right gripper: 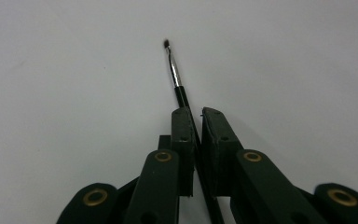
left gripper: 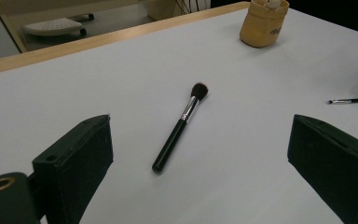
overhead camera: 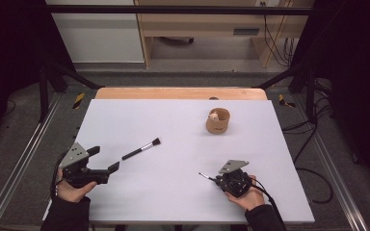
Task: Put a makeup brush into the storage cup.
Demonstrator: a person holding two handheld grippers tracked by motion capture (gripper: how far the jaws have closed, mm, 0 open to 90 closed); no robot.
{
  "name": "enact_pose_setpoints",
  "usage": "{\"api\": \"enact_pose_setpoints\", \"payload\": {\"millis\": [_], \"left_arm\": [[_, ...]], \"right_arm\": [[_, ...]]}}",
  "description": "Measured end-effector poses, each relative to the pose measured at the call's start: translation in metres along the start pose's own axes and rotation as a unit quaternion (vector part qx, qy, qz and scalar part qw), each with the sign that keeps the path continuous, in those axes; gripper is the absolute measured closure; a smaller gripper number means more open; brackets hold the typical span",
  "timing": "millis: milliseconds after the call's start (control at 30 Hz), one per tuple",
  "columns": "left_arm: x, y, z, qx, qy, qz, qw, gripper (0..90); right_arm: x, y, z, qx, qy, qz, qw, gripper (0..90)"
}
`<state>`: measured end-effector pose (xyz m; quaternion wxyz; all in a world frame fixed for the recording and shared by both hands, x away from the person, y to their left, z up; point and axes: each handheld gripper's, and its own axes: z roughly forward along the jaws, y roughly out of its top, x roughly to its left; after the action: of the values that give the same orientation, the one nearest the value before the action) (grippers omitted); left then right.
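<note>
Both black grippers [overhead camera: 107,166] [overhead camera: 211,177] are showing brass-ringed pivots and grey three-cornered top plates; dark sleeves are covering the person's forearms, and black cables are trailing back.

A white table top [overhead camera: 183,192] with wide open space across its middle and far left. A black-handled makeup brush [overhead camera: 141,149] lies flat left of centre, just ahead of the left gripper [overhead camera: 107,160], whose jaws stand wide apart. A tan fabric cup [overhead camera: 218,121] stands upright near the far right, well apart from everything. The right gripper [overhead camera: 217,179], near the front edge, clamps a thin brush [overhead camera: 205,176] pointing left over bare surface.
</note>
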<state>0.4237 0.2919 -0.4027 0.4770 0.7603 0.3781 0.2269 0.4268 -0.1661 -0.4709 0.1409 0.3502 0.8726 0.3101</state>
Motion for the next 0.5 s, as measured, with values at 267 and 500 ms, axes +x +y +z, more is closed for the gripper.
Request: {"api": "enact_pose_setpoints", "payload": {"millis": [267,500], "left_arm": [[-0.0005,0.0001,0.0008,0.002,0.0,0.001,1.0,6.0],[-0.0001,-0.0008,0.0018,0.004,-0.001,0.0,1.0,6.0]], "right_arm": [[-0.0014,-0.0003,-0.0002,0.002,-0.007,0.001,1.0,85.7],[-0.0021,0.0005,0.0002,0.002,-0.009,0.017,0.9998,81.2]]}}
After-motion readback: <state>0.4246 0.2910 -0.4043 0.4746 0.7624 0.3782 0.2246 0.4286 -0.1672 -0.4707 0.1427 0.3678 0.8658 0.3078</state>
